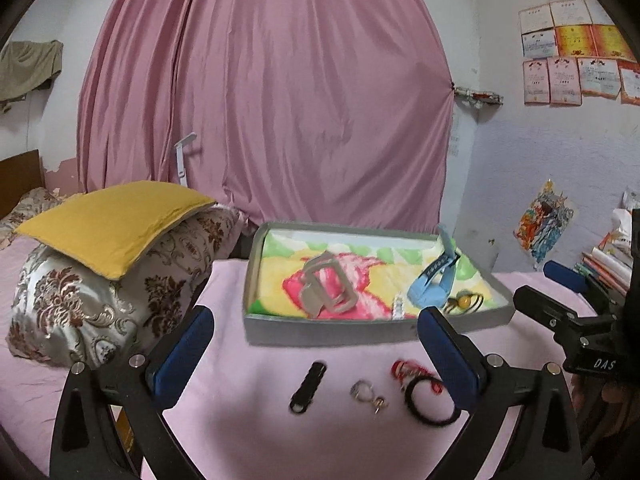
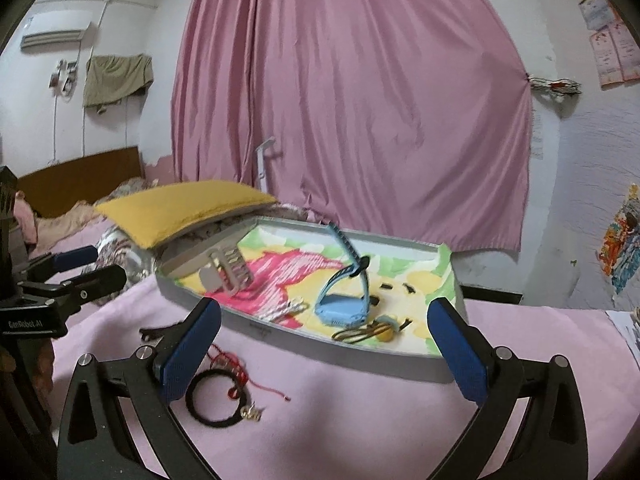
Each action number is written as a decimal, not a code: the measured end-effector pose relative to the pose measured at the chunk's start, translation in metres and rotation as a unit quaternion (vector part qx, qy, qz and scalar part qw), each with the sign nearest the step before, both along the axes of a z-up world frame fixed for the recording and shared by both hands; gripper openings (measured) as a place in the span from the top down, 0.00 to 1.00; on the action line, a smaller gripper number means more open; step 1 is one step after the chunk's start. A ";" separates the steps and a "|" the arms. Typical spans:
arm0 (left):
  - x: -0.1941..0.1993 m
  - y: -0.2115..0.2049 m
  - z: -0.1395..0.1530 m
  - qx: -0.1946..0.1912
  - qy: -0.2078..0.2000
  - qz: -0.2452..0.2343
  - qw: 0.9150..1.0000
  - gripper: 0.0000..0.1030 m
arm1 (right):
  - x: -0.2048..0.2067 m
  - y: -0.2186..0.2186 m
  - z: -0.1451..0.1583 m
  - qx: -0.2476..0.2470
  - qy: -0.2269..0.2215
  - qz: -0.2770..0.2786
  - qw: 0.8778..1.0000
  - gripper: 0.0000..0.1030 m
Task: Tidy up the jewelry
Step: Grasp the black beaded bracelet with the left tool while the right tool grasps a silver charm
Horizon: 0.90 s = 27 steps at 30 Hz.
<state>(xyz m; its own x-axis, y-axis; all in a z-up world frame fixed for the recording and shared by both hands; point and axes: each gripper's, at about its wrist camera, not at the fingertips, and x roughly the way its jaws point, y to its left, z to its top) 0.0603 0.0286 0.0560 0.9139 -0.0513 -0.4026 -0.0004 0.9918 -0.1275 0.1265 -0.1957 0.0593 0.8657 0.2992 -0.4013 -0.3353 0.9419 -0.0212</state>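
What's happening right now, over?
Left gripper and right gripper open, empty. Blue watch in tray; black hair tie on bed. Nothing blocking.

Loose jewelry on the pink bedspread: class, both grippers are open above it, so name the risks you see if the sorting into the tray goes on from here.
1. The red cord lies across the black hair tie, so lifting one may drag the other.
2. The small ring with charm lies flat on soft bedspread; wide fingers may press it in instead of gripping it.
3. The tray already holds the blue watch and grey clip; drops may tangle.
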 end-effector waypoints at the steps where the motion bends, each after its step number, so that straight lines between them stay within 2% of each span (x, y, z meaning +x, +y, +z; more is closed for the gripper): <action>1: -0.001 0.002 -0.002 -0.003 0.007 -0.002 1.000 0.01 | 0.000 0.000 -0.002 -0.002 0.009 0.006 1.000 0.02; 8: 0.001 0.013 -0.013 -0.022 0.061 -0.014 0.998 0.01 | 0.006 0.008 -0.016 -0.022 0.061 0.033 0.997 0.02; 16: 0.013 0.017 -0.031 -0.036 0.133 -0.030 0.990 0.01 | 0.013 0.013 -0.030 -0.032 0.122 0.053 0.991 0.03; 18: 0.017 0.016 -0.035 -0.039 0.150 -0.037 0.987 0.07 | 0.014 0.015 -0.034 -0.038 0.136 0.062 0.988 0.20; 21: 0.024 0.013 -0.041 -0.041 0.176 -0.050 0.982 0.21 | 0.016 0.020 -0.039 -0.049 0.156 0.076 0.984 0.38; 22: 0.026 0.013 -0.043 -0.042 0.182 -0.053 0.981 0.22 | 0.016 0.021 -0.041 -0.053 0.164 0.082 0.982 0.41; 24: 0.029 0.012 -0.046 -0.039 0.192 -0.057 0.979 0.29 | 0.015 0.024 -0.044 -0.060 0.172 0.090 0.979 0.55; 27: 0.033 0.010 -0.050 -0.033 0.203 -0.060 0.977 0.35 | 0.015 0.028 -0.047 -0.067 0.184 0.103 0.975 0.60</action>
<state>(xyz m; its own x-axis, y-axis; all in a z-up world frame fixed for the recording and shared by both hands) 0.0933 0.0383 0.0057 0.6660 -0.1865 -0.7222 0.0527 0.9776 -0.2039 0.1416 -0.1673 0.0120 0.5828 0.3755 -0.7207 -0.5261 0.8502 0.0176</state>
